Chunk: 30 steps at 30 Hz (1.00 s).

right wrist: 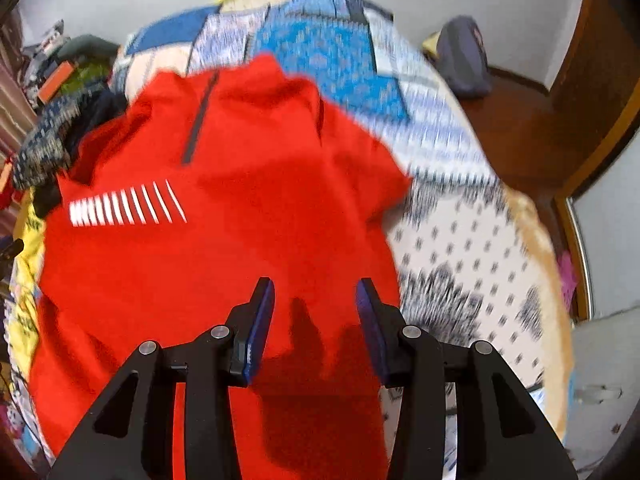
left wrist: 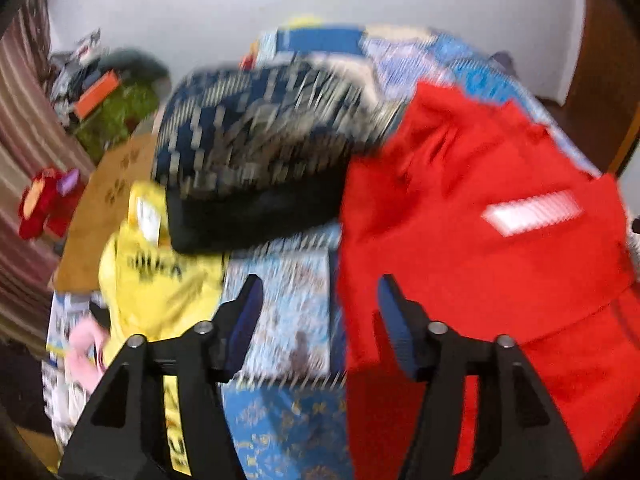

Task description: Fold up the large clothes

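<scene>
A: What is seen largest?
B: A bed [right wrist: 460, 240] is seen, covered by a patchwork bedspread of blue, white and dotted squares. A red shirt [right wrist: 224, 240] is spread flat over its near middle, collar turned to the far side, with white stripes [right wrist: 124, 204] printed on the chest.

A: What is laid beside it?
B: To the left, a blue-and-white patterned garment [left wrist: 260, 128] is piled on something dark, touching the shirt's edge. Nearer and further left, a yellow garment [left wrist: 160, 280] with black lettering is crumpled.

A: And the grippers?
B: The left gripper [left wrist: 318, 312] is held released above the bedspread just left of the shirt; nothing is clasped. The right gripper [right wrist: 316, 320] is held over the shirt's near hem, jaws apart, no cloth pinched between them.
</scene>
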Motion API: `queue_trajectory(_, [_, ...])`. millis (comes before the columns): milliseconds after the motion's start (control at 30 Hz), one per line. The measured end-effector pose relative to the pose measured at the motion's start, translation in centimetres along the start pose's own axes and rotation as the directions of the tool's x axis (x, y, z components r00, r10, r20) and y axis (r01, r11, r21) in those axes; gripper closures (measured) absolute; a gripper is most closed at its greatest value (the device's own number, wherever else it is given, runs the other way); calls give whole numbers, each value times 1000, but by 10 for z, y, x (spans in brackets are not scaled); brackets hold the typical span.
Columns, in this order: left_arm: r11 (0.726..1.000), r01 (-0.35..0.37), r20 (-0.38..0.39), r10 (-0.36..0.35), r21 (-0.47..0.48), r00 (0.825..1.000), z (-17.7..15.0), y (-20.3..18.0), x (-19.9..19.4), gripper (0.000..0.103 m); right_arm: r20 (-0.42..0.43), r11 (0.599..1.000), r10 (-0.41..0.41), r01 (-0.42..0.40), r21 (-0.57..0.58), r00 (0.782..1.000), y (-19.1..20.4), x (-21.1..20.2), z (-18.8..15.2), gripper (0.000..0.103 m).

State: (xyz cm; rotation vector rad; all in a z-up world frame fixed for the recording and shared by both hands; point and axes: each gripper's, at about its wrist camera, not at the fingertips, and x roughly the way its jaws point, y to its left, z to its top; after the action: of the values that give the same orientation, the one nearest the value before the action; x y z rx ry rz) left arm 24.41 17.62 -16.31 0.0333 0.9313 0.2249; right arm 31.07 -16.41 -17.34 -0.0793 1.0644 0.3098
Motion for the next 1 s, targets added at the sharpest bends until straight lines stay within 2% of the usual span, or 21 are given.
queue_trajectory(133, [996,78,75,-81,35,994,34,-23,-14,34,68,1000,4,-4,-8,998,3,-13,27,64])
queue_trajectory(267, [986,157,108,-161,48,981,71,-48,-8,33,117,1000,14,-12,-16,993,7,-16,58,64])
queue_trajectory(467, [979,196,126,-203,64,971,124,-73,21,31,158,999,41,-35,-40,987,15,-3,96,64])
queue_trajectory(600, [972,231,101,-234,45,967,150,-77,55,30,168,998,52,-44,-50,984,18,20,116,56])
queue_trajectory(733, [975,219,22,-219,-23,976,169,-78,108,30,138,994,60,-47,-95,989,27,46,139,55])
queue_trajectory(833, [968,242,-34,-245,-72,969,173,-77,142,30,104,990,78,-65,-124,992,32,70,155,55])
queue_trajectory(1000, [967,248,-87,-252,-61,964,178,-81,182,30,52,991,119,-115,-67,992,28,114,176,55])
